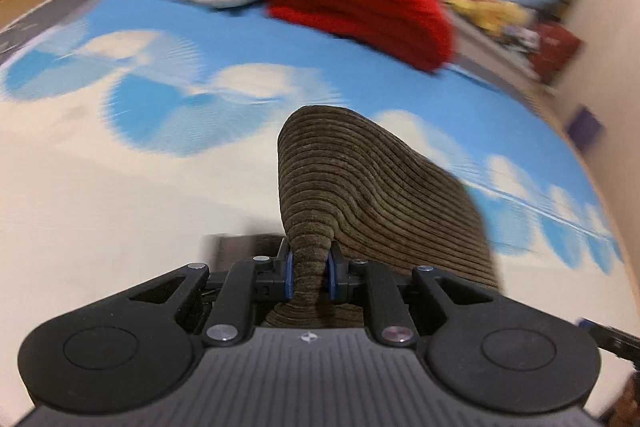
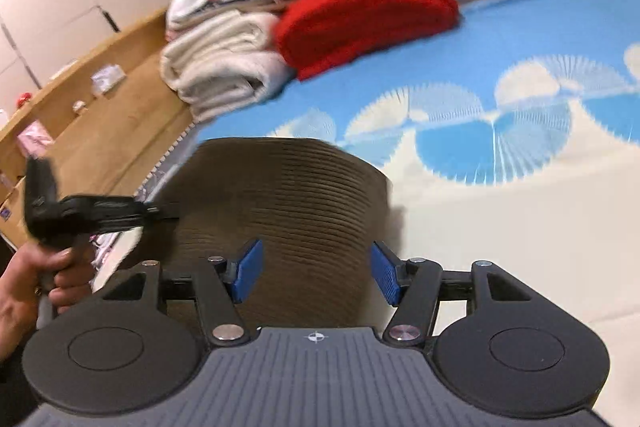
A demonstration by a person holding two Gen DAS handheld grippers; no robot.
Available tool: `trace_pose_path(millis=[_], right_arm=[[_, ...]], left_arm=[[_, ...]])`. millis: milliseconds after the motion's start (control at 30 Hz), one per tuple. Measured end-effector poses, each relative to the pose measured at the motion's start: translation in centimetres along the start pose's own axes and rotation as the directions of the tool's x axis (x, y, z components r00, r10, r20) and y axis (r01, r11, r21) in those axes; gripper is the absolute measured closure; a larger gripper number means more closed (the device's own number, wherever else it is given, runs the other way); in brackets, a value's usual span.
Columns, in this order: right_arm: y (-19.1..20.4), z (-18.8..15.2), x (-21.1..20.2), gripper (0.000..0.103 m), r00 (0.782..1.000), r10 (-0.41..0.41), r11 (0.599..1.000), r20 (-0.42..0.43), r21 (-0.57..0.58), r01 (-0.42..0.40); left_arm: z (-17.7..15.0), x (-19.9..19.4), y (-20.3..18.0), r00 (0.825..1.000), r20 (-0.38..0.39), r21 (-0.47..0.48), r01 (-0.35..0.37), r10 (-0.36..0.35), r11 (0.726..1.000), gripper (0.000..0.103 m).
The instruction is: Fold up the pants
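Note:
The brown corduroy pants [image 1: 360, 179] are bunched and lifted above the bed. My left gripper [image 1: 310, 275] is shut on a pinched fold of them, the cloth rising in a hump past the blue pads. In the right wrist view the pants [image 2: 288, 203] lie folded in front of my right gripper [image 2: 316, 275], which is open with its blue pads on either side of the cloth, not closed on it. The left gripper [image 2: 80, 215] and the hand holding it show at the left, touching the pants' left edge.
The bed has a blue and cream sheet [image 1: 120, 155]. At its far end sits a stack of folded laundry: a red blanket [image 2: 360, 19], cream towels [image 2: 224, 71] and darker clothes. A wooden bed frame [image 2: 100, 99] runs along the left. The view is motion-blurred.

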State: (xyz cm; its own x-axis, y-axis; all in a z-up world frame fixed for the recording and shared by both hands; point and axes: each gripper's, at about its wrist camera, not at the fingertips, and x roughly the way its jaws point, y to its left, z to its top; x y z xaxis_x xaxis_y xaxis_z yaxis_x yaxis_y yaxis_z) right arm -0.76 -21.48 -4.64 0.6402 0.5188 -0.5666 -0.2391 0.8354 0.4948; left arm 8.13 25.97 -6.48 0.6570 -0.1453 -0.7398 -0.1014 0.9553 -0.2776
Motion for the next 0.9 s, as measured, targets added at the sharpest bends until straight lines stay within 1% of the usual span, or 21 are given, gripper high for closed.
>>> trace_pose_path(millis=[67, 100, 133, 167, 200, 233, 333, 400, 500, 567, 667, 700, 767, 800, 833, 900], right_arm=[[0.7, -0.4, 1.9, 0.039, 0.999, -0.012, 1.000, -0.043, -0.001, 0.012], [1.2, -0.9, 2.7, 0.036, 0.998, -0.018, 1.000, -0.059, -0.004, 0.018], [1.5, -1.0, 3.8, 0.035, 0.996, -0.028, 1.000, -0.079, -0.011, 0.027], [1.7, -1.2, 4.7, 0.035, 0.995, -0.034, 0.999, -0.097, -0.015, 0.033], [2.0, -1.3, 5.7, 0.035, 0.992, -0.040, 0.999, -0.120, -0.011, 0.039], [2.1, -1.4, 6.7, 0.035, 0.989, -0.041, 0.999, -0.144, 0.005, 0.043], [2.0, -1.9, 9.2, 0.031, 0.977, -0.031, 0.997, -0.210, 0.068, 0.047], [2.1, -2.3, 10.8, 0.030, 0.969, -0.033, 0.993, -0.246, 0.098, 0.059], [2.0, -3.0, 12.9, 0.028, 0.952, -0.040, 0.989, -0.303, 0.123, 0.081], [1.9, -3.6, 14.0, 0.026, 0.943, -0.045, 0.987, -0.329, 0.134, 0.094], [1.8, -3.9, 15.0, 0.025, 0.939, -0.041, 0.986, -0.342, 0.139, 0.094], [2.0, -3.9, 15.2, 0.030, 0.939, -0.038, 0.987, -0.342, 0.132, 0.088], [2.6, -3.9, 15.3, 0.041, 0.942, -0.044, 0.993, -0.333, 0.087, 0.077], [3.0, -3.8, 15.2, 0.053, 0.945, -0.040, 0.996, -0.326, 0.064, 0.064], [3.3, -3.6, 15.1, 0.054, 0.947, -0.045, 0.997, -0.319, 0.051, 0.065], [3.6, -3.1, 14.8, 0.067, 0.953, -0.051, 0.997, -0.299, 0.046, 0.067]], left_arm=[[0.1, 0.4, 2.8, 0.999, -0.001, -0.061, -0.036, 0.036, 0.997, 0.071], [0.1, 0.6, 4.0, 0.999, 0.002, -0.097, -0.050, 0.050, 0.994, 0.056], [0.0, 0.9, 5.4, 0.999, -0.007, -0.139, -0.042, 0.042, 0.989, 0.045], [-0.1, 1.3, 6.4, 0.999, -0.029, -0.181, -0.021, 0.016, 0.983, 0.040], [-0.2, 1.7, 7.0, 0.999, -0.054, -0.215, -0.008, -0.003, 0.977, 0.031], [-0.3, 2.2, 7.4, 0.997, -0.078, -0.237, -0.005, -0.014, 0.971, 0.025], [-0.5, 3.3, 7.5, 0.993, -0.118, -0.216, -0.002, -0.024, 0.976, 0.021], [-1.0, 4.0, 7.3, 0.989, -0.147, -0.201, -0.015, -0.015, 0.980, 0.021], [-1.7, 5.3, 6.9, 0.981, -0.194, -0.198, -0.012, -0.027, 0.980, 0.020], [-2.1, 5.8, 6.8, 0.979, -0.203, -0.188, -0.011, -0.027, 0.982, 0.019], [-2.2, 6.5, 6.9, 0.977, -0.210, -0.213, -0.006, -0.040, 0.977, 0.018], [-2.3, 6.8, 6.9, 0.976, -0.212, -0.221, -0.009, -0.039, 0.975, 0.019], [-2.2, 7.2, 6.7, 0.975, -0.218, -0.227, -0.012, -0.039, 0.974, 0.024], [-2.1, 7.2, 6.5, 0.975, -0.218, -0.222, -0.011, -0.039, 0.975, 0.032], [-1.9, 7.2, 6.1, 0.976, -0.215, -0.217, -0.005, -0.043, 0.976, 0.042], [-1.7, 6.9, 5.4, 0.978, -0.206, -0.198, -0.004, -0.037, 0.980, 0.052]])
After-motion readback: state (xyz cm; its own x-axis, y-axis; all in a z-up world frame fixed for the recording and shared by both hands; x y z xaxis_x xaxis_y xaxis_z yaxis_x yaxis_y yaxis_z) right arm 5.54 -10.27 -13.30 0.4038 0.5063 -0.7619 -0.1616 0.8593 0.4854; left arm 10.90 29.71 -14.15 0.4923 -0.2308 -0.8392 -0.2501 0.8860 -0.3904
